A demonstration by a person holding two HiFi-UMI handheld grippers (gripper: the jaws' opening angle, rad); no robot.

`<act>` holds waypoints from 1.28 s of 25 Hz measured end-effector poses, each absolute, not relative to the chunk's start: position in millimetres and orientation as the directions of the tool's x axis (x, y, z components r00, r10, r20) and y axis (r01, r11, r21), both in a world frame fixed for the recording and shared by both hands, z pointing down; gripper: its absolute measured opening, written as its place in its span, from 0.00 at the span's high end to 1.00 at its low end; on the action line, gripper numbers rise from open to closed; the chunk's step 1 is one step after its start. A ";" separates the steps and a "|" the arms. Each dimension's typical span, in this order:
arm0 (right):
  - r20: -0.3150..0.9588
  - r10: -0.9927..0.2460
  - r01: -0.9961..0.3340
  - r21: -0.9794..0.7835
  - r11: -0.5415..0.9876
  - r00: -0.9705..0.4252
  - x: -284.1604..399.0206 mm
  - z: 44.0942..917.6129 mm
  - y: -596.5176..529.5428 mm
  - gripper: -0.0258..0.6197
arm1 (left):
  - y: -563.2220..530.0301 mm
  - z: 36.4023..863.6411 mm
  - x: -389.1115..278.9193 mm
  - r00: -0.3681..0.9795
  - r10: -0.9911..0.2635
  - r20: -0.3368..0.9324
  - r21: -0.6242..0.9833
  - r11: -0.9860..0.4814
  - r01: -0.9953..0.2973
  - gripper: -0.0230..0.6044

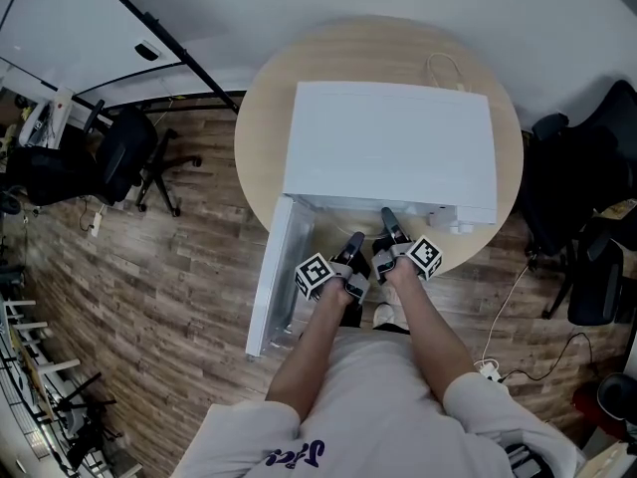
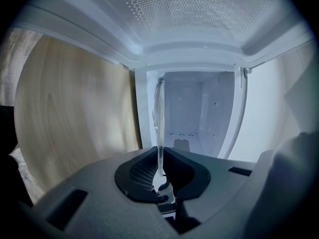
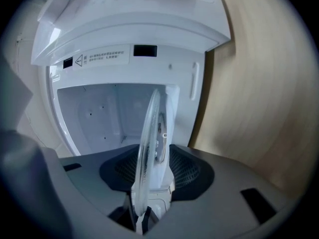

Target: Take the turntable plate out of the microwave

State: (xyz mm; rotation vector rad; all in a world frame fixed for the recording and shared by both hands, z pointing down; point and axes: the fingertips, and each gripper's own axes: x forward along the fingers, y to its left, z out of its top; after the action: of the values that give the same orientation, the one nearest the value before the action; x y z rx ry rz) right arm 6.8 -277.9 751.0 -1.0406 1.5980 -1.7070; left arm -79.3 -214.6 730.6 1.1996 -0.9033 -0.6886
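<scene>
Head view: a white microwave is seen on a round table, its door swung open at the left. Both grippers are held side by side at the cavity mouth.

Left gripper view: the glass plate is seen edge-on and upright before the cavity, its rim pinched by the left gripper, whose jaws are almost closed.

Right gripper view: the same plate stands between the wide-set jaws of the right gripper, close to one pad, with a gap left at the other, so no grip is seen.
</scene>
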 end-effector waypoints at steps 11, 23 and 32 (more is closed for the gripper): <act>0.133 -0.819 -0.081 -0.991 -0.106 -0.558 0.2 741.9 -287.7 0.86 | -199.0 728.2 -72.4 0.513 -0.832 0.212 0.974 0.220 -0.045 0.90; 0.164 -0.786 -0.084 -0.986 -0.142 -0.596 -2.8 744.0 -269.6 0.91 | -178.9 735.1 -69.4 0.539 -0.820 0.194 0.978 0.205 -0.040 0.90; 0.178 -0.773 -0.076 -0.983 -0.167 -0.609 1.0 743.5 -243.6 0.91 | -172.5 717.1 -67.7 0.579 -0.811 0.083 0.996 0.081 -0.029 0.63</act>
State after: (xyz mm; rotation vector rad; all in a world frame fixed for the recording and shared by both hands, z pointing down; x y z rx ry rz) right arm 1.0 -243.6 743.5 -0.9726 1.6028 -1.8280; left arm -67.7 -172.5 717.1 1.3800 -0.7865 -0.6849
